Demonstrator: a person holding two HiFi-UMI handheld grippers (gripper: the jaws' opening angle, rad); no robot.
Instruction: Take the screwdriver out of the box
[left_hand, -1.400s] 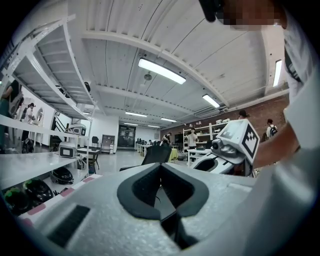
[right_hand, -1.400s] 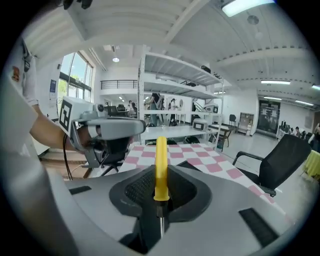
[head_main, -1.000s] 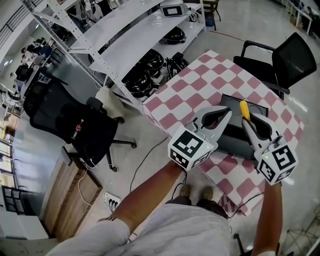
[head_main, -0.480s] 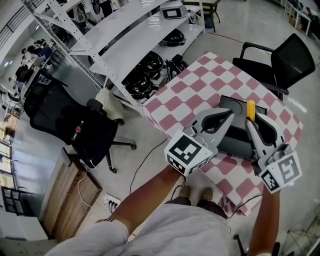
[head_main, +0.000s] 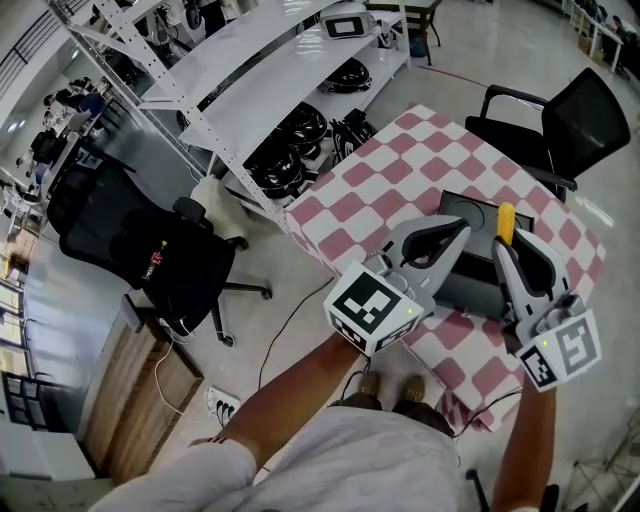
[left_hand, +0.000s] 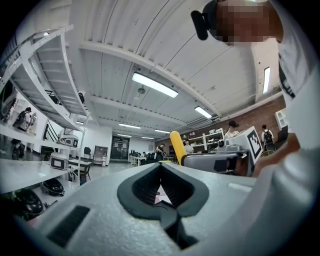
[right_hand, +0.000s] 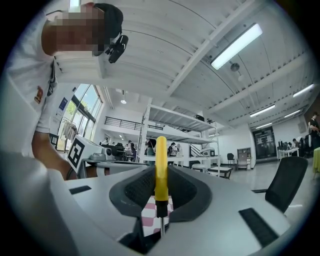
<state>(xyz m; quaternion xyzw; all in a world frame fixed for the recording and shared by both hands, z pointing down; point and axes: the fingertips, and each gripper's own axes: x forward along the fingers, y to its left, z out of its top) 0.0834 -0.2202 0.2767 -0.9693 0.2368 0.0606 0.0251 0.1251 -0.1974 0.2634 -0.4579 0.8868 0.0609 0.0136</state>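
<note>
Grey padded fingers (right_hand: 136, 189) of the right gripper (right_hand: 161, 172) clamp the yellow-handled screwdriver (right_hand: 160, 155) upright, handle up and shaft down, over the dark open box (head_main: 465, 212). Both grippers point level. The left gripper (left_hand: 160, 165) has its fingers together and holds nothing.

Bright, even light from long white fluorescent ceiling tubes (left_hand: 155, 85) and tall glazed windows (right_hand: 84, 102) fills the hall, leaving only soft shadows. Both gripper views bow strongly toward black, vignetted corners. The head view is sharp.
</note>
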